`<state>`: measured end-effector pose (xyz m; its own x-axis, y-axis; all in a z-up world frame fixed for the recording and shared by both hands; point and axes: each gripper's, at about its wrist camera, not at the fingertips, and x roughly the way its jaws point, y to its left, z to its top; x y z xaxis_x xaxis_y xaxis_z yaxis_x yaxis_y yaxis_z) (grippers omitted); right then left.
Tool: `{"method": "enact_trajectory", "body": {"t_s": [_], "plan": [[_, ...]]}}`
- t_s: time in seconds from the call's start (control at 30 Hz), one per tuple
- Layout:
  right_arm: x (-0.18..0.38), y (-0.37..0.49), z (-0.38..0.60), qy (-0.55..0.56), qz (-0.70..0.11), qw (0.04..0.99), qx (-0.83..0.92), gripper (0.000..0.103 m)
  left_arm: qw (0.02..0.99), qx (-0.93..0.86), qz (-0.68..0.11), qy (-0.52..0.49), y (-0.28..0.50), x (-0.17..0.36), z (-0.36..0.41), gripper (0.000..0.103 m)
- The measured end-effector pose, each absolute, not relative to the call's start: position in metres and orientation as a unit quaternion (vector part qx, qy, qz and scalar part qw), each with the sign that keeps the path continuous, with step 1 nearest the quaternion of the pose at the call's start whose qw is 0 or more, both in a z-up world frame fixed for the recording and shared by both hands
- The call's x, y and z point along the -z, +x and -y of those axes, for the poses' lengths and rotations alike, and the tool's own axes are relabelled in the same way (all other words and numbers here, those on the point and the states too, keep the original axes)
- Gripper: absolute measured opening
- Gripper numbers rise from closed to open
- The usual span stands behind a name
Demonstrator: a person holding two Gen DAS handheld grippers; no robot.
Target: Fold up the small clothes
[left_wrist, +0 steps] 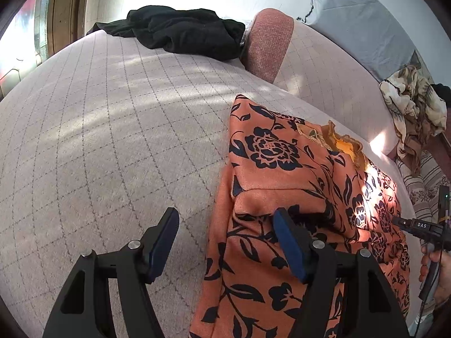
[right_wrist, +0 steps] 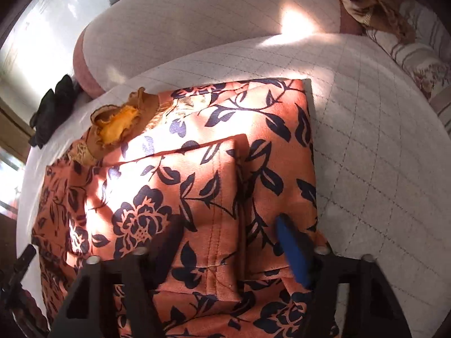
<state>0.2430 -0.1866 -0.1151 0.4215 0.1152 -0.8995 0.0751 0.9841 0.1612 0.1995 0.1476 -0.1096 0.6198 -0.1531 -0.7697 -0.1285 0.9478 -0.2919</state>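
The orange floral garment (right_wrist: 197, 183) is laid partly folded on the quilted bed (left_wrist: 112, 140). The left gripper (left_wrist: 225, 242) is held open at its left edge; the right gripper (right_wrist: 228, 242) is spread open over the near fold, nothing clamped. The near hem should be pinched at both corners and carried over evenly. A black garment (left_wrist: 180, 31) far left is shown plainly only in the left view; the stitched seam only in the right.
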Motion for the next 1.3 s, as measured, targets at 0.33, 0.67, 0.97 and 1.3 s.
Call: {"method": "enact_trajectory", "body": {"t_s": [0.33, 0.67, 0.97, 1.3], "plan": [[0.046, 0.237, 0.165, 0.017, -0.449, 0.893, -0.003, 0.003, 0.889, -0.024, -0.445, -0.104, 0.201, 0.117, -0.137, 0.07], [0.099, 0.228, 0.203, 0.14, -0.487, 0.862, -0.028, 0.021, 0.895, -0.021, -0.441, -0.063, 0.202, 0.114, -0.125, 0.07], [0.104, 0.262, 0.195, 0.145, -0.491, 0.859, -0.024, 0.089, 0.901, -0.031, -0.431, -0.025, 0.212, 0.108, -0.112, 0.06], [0.08, 0.264, 0.151, -0.041, -0.488, 0.872, -0.004, 0.002, 0.907, -0.04, -0.416, -0.058, 0.211, 0.108, -0.12, 0.012]]}}
